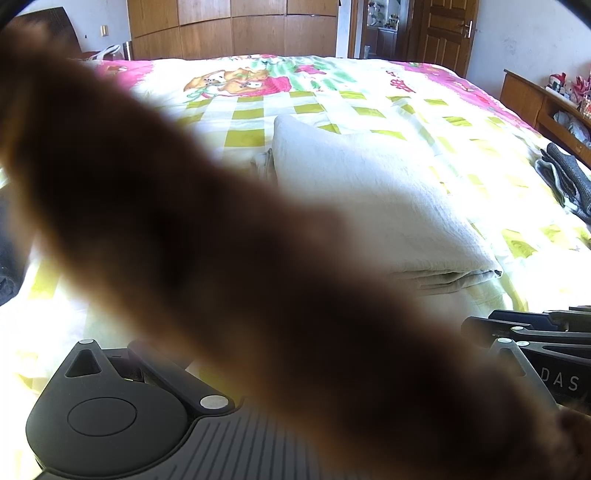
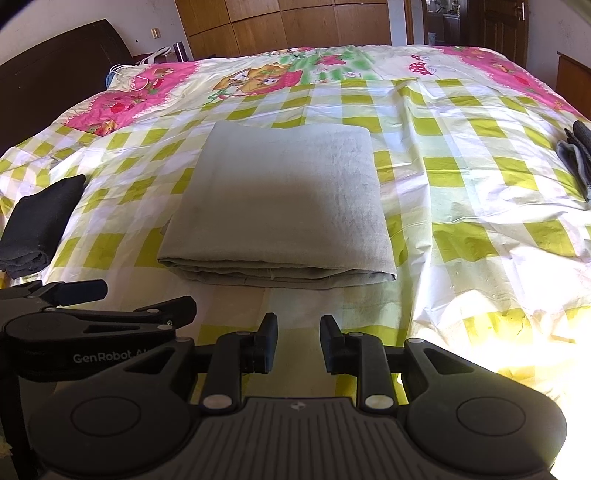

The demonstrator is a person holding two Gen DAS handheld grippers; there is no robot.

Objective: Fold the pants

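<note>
1. Pants (image 2: 280,206) lay in one folded stack on the bed (image 2: 461,192), near the front edge, in the middle of the right wrist view.
2. I counted one such stack. It was pale grey-green and shaped like a neat rectangle.
3. Its top was flat and smooth. Along the near edge, several thin layers showed, one on top of another.
4. In the left wrist view the same stack looked almost white in the bright sun, and a big blurry brown shape (image 1: 221,258) covered much of that picture.
5. I counted two grippers. The right gripper (image 2: 298,345) was just in front of the stack, not touching it.
6. Its two fingers (image 2: 267,343) stood a little apart, with nothing between them, only the bed cover behind.
7. The left gripper (image 2: 110,302) sat beside it, on the left side of the right wrist view. I could not tell if its jaws were apart or together.
8. I counted two other piles of clothes. One dark folded cloth (image 2: 40,225) lay at the left side of the bed, well apart from the stack.
9. One grey bundle (image 2: 578,158) lay at the far right edge.
10. The bed cover had yellow-green and white squares, with pink parts and cartoon pictures farther back.
11. Behind the bed stood one brown wooden wardrobe (image 2: 288,26).
</note>
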